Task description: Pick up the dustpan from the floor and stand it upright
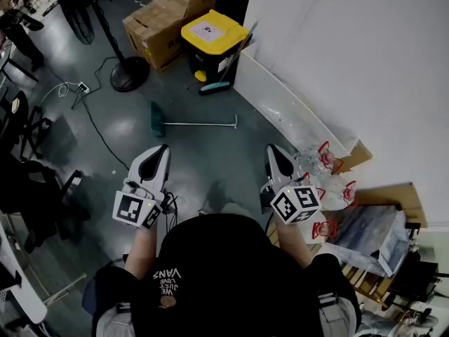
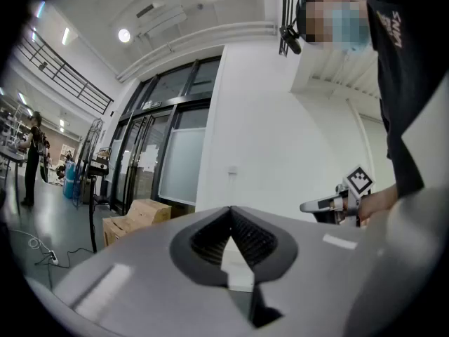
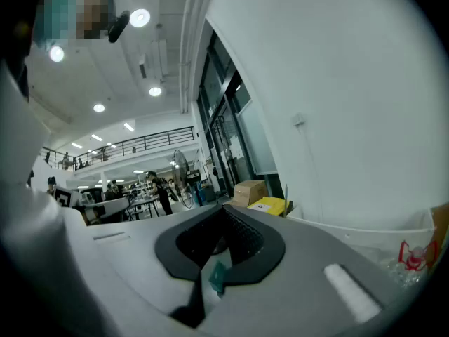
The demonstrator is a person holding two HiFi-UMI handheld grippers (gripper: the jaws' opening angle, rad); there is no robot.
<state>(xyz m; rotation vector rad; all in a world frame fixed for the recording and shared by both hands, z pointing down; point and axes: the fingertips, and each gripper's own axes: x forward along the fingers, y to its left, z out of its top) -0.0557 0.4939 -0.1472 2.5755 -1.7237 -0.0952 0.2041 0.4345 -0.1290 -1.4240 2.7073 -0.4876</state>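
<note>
The dustpan (image 1: 157, 119) lies flat on the grey floor in the head view, dark green, its long metal handle (image 1: 203, 124) pointing right. It is well ahead of both grippers and nothing touches it. My left gripper (image 1: 163, 150) is held level at the lower left, jaws together and empty; its own view shows the same closed tips (image 2: 230, 210). My right gripper (image 1: 273, 150) is at the lower right, also shut and empty, as in the right gripper view (image 3: 223, 208). Neither gripper view shows the dustpan.
A black bin with a yellow lid (image 1: 210, 31) stands by the white wall, a teal brush head (image 1: 214, 86) at its foot. Cardboard boxes (image 1: 170, 14) and a fan stand (image 1: 130, 73) are behind. A cable and power strip (image 1: 83, 88) lie left; plastic bottles (image 1: 326, 161) sit right.
</note>
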